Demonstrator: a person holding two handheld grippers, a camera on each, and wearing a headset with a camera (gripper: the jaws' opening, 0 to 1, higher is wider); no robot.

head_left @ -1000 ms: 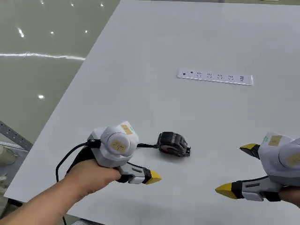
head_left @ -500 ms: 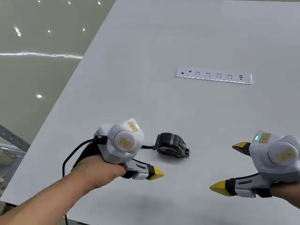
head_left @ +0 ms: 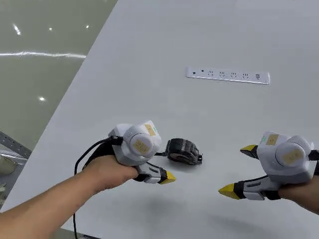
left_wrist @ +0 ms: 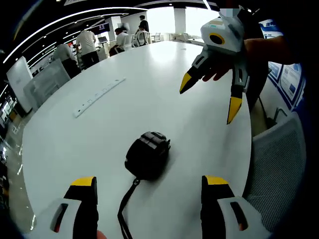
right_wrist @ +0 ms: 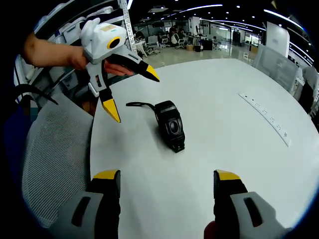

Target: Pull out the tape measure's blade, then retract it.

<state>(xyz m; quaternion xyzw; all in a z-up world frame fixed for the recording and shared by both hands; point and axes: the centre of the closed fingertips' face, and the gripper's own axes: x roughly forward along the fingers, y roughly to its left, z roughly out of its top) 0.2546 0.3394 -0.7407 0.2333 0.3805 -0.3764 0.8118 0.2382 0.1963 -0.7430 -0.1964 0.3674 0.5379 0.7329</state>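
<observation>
Left claw (left_wrist: 149, 180): jaws wide open, nothing in them, held low over the table (head_left: 149, 89). Tape measure (left_wrist: 148, 154) lies on the table straight ahead of it, close in front of the tips. It's roughly centred between the two jaws and touches neither. Its black wrist strap (left_wrist: 127, 199) trails back from the case toward the left claw and passes between the jaws.

Right claw (head_left: 237, 169): also wide open and empty, held off the table, well apart from the tape measure. In the right gripper view the case is ahead of it, roughly in line with the gap between its jaws. The blade-mouth end points back toward the right claw. Blade tip (right_wrist: 178, 147) sits at the case mouth, blade wound in.

The two claws face each other across the tape measure, the left one much nearer to it. Power strip (head_left: 228, 75) lies flat on the table far beyond both claws. Mesh chair back (right_wrist: 55, 149) is at the table edge behind the left claw.
</observation>
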